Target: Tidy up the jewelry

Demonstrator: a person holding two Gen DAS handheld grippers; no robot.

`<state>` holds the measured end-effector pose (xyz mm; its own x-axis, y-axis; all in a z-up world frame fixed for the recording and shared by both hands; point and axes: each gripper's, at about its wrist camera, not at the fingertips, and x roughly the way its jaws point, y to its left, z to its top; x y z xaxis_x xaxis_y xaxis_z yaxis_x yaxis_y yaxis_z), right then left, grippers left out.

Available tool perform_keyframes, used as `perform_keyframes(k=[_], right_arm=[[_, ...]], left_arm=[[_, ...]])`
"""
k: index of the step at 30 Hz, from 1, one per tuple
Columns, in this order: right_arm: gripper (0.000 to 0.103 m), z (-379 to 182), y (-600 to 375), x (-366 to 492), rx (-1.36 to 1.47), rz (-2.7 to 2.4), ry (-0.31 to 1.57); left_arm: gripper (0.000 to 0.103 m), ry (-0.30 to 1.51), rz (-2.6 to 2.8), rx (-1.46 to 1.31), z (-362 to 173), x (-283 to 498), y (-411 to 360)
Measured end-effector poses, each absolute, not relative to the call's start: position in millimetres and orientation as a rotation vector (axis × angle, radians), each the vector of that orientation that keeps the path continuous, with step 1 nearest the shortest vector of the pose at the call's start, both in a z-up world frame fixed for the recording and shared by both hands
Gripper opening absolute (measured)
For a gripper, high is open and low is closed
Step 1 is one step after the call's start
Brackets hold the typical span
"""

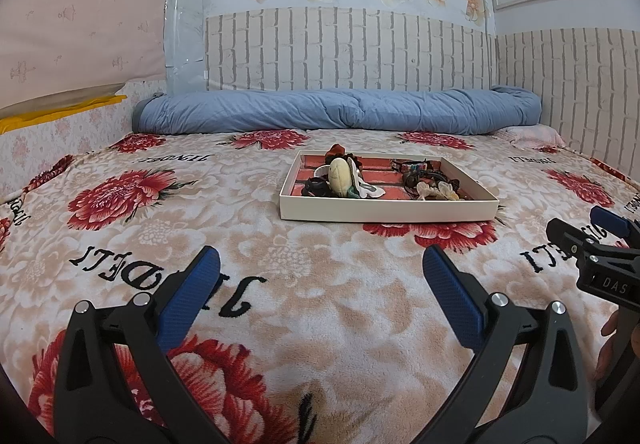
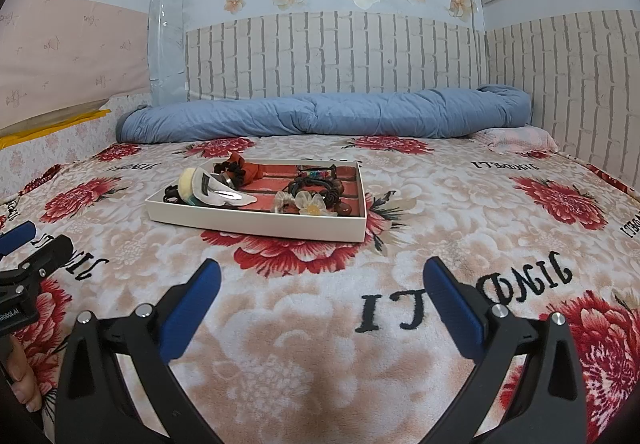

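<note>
A shallow cream tray [image 1: 384, 210] [image 2: 256, 222] with a red slotted lining sits on the flowered blanket, ahead of both grippers. It holds a cream plush hair clip [image 1: 340, 176] [image 2: 190, 181], dark hair ties [image 1: 314, 187] [image 2: 230, 168], a beaded bracelet pile [image 1: 424, 175] [image 2: 320, 185] and a pale flower piece [image 1: 438, 191] [image 2: 310, 203]. My left gripper [image 1: 320, 264] is open and empty, low over the blanket short of the tray. My right gripper [image 2: 320, 276] is open and empty too, closer to the tray's near rim. Each gripper shows at the other view's edge.
A rolled blue duvet [image 1: 336, 111] [image 2: 324, 115] lies along the brick-pattern wall behind the tray. A pink pillow [image 2: 520, 137] sits at the far right. A hand [image 2: 20, 376] grips the left tool's handle. Bare blanket [image 1: 160, 244] spreads around the tray.
</note>
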<state>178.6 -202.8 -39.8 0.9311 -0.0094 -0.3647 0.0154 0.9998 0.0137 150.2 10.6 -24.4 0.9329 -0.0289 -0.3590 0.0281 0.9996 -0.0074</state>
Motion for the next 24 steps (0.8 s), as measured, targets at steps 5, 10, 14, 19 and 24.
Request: perform_keyframes(k=[5, 10, 14, 19, 24], right_arm=[[0.099, -39.8, -202.8, 178.7, 0.016, -0.013, 0.373], [0.099, -39.6, -202.7, 178.5, 0.016, -0.013, 0.373], [0.099, -39.6, -202.7, 178.6, 0.016, -0.013, 0.374], [0.099, -39.5, -202.7, 178.5, 0.015, -0.013, 0.374], [0.099, -39.5, -202.8, 178.6, 0.015, -0.013, 0.374]], left_arm=[[0.098, 0.367, -0.029, -0.003, -24.3, 149.9, 10.2], [0.098, 0.365, -0.029, 0.000, -24.3, 149.8, 10.2], [0.098, 0.362, -0.026, 0.007, -24.8, 150.4, 9.7], [0.098, 0.354, -0.027, 0.021, -25.1, 150.5, 10.9], [0.098, 0.351, -0.028, 0.023, -25.0, 149.7, 8.4]])
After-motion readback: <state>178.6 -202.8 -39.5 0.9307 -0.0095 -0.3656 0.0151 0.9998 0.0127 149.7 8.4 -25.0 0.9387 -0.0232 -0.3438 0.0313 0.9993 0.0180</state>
